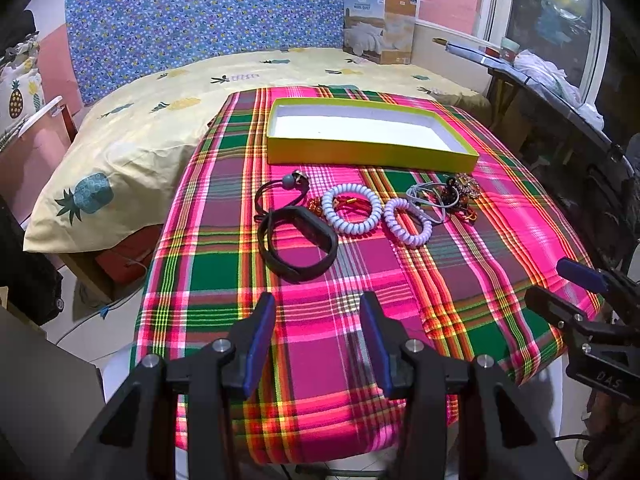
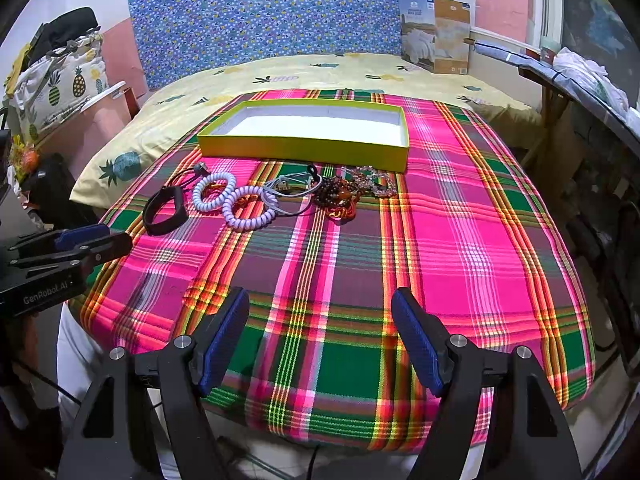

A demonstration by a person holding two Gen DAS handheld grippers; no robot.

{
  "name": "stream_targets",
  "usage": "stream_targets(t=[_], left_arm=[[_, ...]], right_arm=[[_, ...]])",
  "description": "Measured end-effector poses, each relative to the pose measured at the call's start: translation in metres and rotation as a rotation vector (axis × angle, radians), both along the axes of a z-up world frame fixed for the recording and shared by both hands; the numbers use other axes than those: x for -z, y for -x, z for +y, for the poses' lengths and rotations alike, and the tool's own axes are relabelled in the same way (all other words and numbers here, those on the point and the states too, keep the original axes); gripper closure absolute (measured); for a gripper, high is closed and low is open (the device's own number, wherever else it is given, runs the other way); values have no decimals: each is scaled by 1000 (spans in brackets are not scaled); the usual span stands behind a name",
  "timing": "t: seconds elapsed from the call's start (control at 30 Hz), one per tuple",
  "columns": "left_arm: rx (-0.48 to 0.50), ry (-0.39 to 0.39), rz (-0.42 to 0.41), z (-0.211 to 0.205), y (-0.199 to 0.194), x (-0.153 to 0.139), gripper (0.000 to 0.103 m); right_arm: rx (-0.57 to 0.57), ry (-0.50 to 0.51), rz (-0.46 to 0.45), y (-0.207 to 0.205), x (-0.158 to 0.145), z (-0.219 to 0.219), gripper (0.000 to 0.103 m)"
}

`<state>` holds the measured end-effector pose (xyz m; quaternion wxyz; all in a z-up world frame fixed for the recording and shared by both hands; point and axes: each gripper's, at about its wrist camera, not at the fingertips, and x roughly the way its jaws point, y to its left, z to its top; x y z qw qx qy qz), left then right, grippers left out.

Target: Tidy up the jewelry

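Note:
A row of jewelry lies on the plaid cloth in front of an empty yellow-green box (image 1: 372,155) (image 2: 304,147). From left: a black band (image 1: 298,242) (image 2: 165,210), a black cord with a grey bead (image 1: 280,188), two white spiral bracelets (image 1: 352,209) (image 1: 408,222) (image 2: 214,192) (image 2: 250,208), a grey cord (image 1: 430,196) (image 2: 286,196), and brown and orange beaded pieces (image 1: 464,194) (image 2: 340,196). My left gripper (image 1: 318,308) is open and empty, short of the black band. My right gripper (image 2: 320,304) is open and empty, near the table's front edge.
The plaid-covered table (image 2: 440,240) stands against a bed with a pineapple-print sheet (image 1: 160,120). A bedding package (image 1: 380,26) leans at the back wall. A cluttered shelf (image 1: 540,76) runs along the right side under a window.

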<state>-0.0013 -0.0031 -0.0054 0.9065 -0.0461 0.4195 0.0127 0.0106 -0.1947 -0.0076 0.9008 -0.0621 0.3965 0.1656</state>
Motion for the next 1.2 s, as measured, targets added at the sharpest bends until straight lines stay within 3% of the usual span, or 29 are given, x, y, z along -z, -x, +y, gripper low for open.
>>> stream_targets(t=[1.2], left_arm=[[3,39,14,3,-3,-1,58]], right_arm=[[-2,-5,3,-2,0,0,29]])
